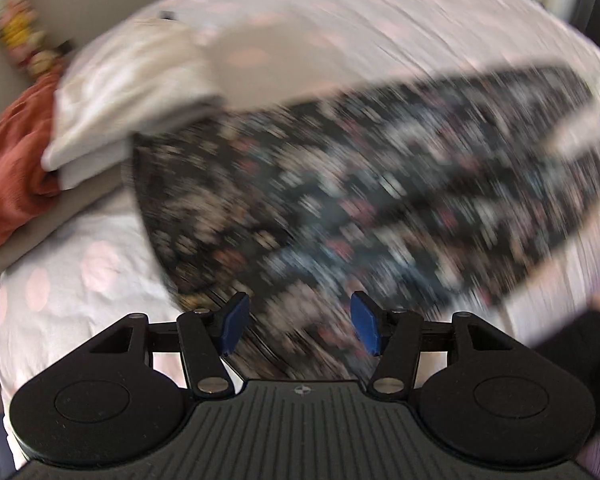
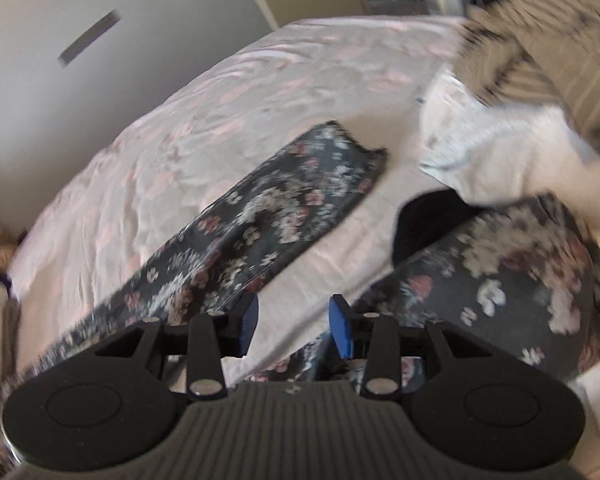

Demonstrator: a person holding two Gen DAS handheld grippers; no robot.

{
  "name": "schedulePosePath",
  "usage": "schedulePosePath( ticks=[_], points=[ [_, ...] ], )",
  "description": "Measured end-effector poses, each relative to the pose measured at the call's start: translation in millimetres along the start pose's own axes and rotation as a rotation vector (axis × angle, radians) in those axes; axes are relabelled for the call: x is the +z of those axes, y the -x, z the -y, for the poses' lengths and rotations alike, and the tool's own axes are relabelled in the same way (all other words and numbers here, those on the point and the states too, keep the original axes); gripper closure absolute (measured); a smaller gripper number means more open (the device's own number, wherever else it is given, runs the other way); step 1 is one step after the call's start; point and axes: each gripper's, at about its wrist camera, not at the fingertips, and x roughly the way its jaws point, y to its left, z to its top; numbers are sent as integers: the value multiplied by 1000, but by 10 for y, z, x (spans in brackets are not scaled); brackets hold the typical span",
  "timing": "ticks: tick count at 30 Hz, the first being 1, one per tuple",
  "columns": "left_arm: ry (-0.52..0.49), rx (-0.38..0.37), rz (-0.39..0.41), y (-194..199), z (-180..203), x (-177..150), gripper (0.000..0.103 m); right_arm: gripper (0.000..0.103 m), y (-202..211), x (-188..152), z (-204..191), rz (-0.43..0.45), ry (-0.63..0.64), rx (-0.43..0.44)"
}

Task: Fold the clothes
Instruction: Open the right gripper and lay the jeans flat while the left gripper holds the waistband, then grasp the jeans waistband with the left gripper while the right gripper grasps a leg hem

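A dark floral garment (image 1: 340, 184) lies spread on the bed, blurred by motion in the left wrist view. My left gripper (image 1: 300, 326) is open just above its near edge, holding nothing. In the right wrist view the same floral garment (image 2: 260, 216) shows as two parts: a long leg-like piece running up the middle and a wider part (image 2: 500, 280) at the right. My right gripper (image 2: 294, 326) is open and empty over the bare sheet between the two parts.
The bed has a white sheet with pale pink spots (image 1: 92, 272). A stack of folded white and beige clothes (image 1: 132, 96) and a rust-red cloth (image 1: 16, 172) lie at the left. White and striped beige clothes (image 2: 520, 120) are piled at the right.
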Motion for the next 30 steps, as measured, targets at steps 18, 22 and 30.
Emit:
schedulePosePath(
  ticks=[18,22,30],
  points=[
    [-455,70,-298,-893,875,-611,43,46,347,27,581,109,-218,47],
    [-466,115,-286,-971,905,-679,43,42,383,7,598,124,-221,60],
    [-365,112,-227,-844,720,-703,83,41,377,44,492,81,-148,50]
  ],
)
